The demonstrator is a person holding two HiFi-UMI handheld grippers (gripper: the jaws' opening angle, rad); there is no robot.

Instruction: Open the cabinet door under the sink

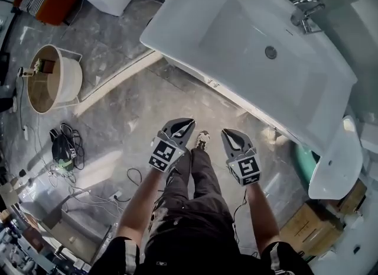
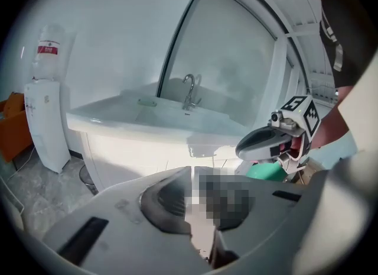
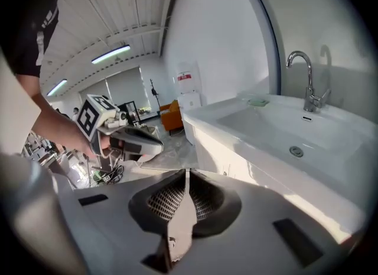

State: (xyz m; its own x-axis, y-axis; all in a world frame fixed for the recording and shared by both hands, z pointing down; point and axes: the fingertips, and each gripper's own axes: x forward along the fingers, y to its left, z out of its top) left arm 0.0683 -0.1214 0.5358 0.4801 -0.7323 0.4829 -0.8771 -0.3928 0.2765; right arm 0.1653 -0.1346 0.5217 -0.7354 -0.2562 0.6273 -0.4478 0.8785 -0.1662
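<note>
The white sink (image 1: 254, 49) with a chrome tap (image 1: 304, 10) stands ahead of me. In the left gripper view the white cabinet front (image 2: 139, 158) under it looks closed; it shows again as the cabinet front (image 3: 233, 152) from the right gripper. My left gripper (image 1: 186, 126) and right gripper (image 1: 228, 134) hover side by side over the floor, short of the cabinet and touching nothing. Both are shut and hold nothing, seen up close as the left gripper (image 2: 190, 176) and the right gripper (image 3: 185, 178). Each camera also catches the other: the right gripper (image 2: 251, 146) and the left gripper (image 3: 155, 144).
A water dispenser (image 2: 48, 114) stands left of the sink. A round tan bin (image 1: 50, 78) and a tangle of cables (image 1: 65, 149) lie on the grey floor to my left. A green basin (image 1: 306, 160) and cardboard boxes (image 1: 307, 226) sit at the right. My own legs are below the grippers.
</note>
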